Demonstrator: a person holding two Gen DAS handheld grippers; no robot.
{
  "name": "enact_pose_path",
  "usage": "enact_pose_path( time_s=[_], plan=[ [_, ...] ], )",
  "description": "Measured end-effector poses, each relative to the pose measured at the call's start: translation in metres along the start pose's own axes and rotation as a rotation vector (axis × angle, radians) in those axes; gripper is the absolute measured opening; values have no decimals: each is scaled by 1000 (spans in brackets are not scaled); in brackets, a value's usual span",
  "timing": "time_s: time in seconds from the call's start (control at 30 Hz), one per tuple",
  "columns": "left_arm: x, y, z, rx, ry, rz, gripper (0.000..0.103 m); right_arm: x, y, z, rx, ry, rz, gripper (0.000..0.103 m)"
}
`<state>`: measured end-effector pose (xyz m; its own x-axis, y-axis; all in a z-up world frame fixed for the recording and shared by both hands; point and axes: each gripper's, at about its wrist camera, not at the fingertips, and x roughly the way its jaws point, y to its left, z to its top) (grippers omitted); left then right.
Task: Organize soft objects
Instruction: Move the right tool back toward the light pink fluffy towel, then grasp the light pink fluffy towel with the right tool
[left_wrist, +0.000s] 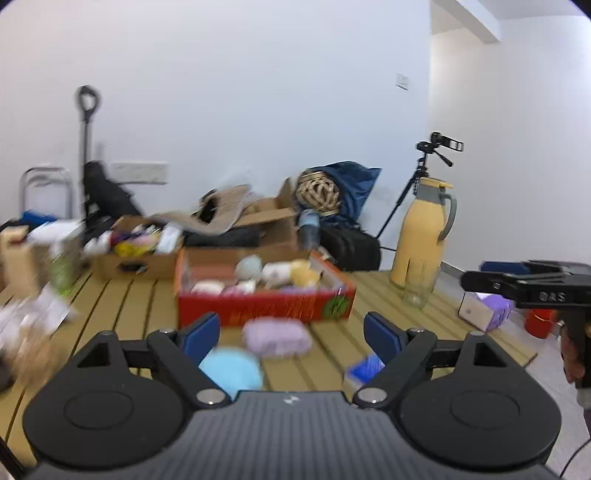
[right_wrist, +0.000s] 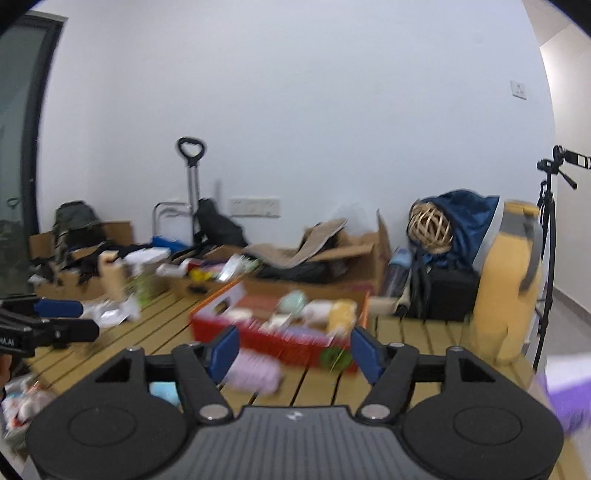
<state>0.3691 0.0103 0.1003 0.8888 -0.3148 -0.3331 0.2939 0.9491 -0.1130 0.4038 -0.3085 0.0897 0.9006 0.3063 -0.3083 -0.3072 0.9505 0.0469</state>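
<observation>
A: Currently both views are smearing with motion blur. The left gripper (left_wrist: 291, 334) is hovering over the slatted table (left_wrist: 140, 306) with its blue pads spread wide, nothing sitting between them.

B: And the right gripper (right_wrist: 293, 354)?

A: It is likewise standing wide open and carrying nothing. In the left wrist view it is showing at the right edge, well apart from the left one.

B: Where are the soft objects lying?

A: Most are sitting inside the red box (left_wrist: 266, 308) at mid-table: pale, cream and yellow pieces, too blurred to name. A lilac soft item (left_wrist: 277, 336) is lying on the slats just in front of the box, and a light blue round one (left_wrist: 232, 371) is resting nearer the left gripper's left finger.

B: Surroundings?

A: A yellow jug (left_wrist: 423, 240) is standing to the right of the box, with a clear glass (left_wrist: 417, 293) just beside it.
</observation>
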Motion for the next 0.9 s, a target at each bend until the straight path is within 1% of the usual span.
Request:
enact_pose_path(
  time_s=[0.03,0.1,0.17,0.2,0.23,0.3,0.4,0.5,0.53,0.57,0.6,0.63,0.67,0.77,0.9],
  plan=[
    [-16,-1,-14,-7,-1,17,89,-13,7,-11,2,-2,2,72],
    [-44,-5,-35,-18,0,34,93,-39,20,-37,14,5,13,74],
    [-62,-4,-46,-25,-5,30,96,-58,30,-55,38,17,26,79],
    [-67,-5,-49,-24,-6,20,97,-63,33,-62,49,28,31,79],
    [-67,-5,-50,-23,-1,14,97,-68,37,-67,45,42,34,79],
    [-62,-6,-49,-27,4,29,97,-70,42,-72,30,57,19,79],
    [-55,-6,-52,-39,5,11,97,-65,45,-74,24,63,2,79],
    [-39,-7,-60,-37,40,7,97,-50,45,-79,30,87,25,77],
    [-32,-7,-64,-40,54,7,97,-41,43,-82,40,105,35,75],
    [-24,-6,-66,-45,71,7,97,-32,41,-87,54,123,42,66],
    [-15,-5,-69,-52,89,7,97,-22,38,-92,72,140,40,60],
    [-4,-3,-71,-58,107,6,97,-9,35,-97,88,161,37,52],
    [7,-2,-72,-62,126,5,97,3,32,-102,101,182,39,48],
    [41,1,-71,-64,161,5,94,42,20,-111,136,233,33,38],
    [86,-1,-60,-69,189,-28,84,89,7,-111,149,266,28,36]
  ],
)
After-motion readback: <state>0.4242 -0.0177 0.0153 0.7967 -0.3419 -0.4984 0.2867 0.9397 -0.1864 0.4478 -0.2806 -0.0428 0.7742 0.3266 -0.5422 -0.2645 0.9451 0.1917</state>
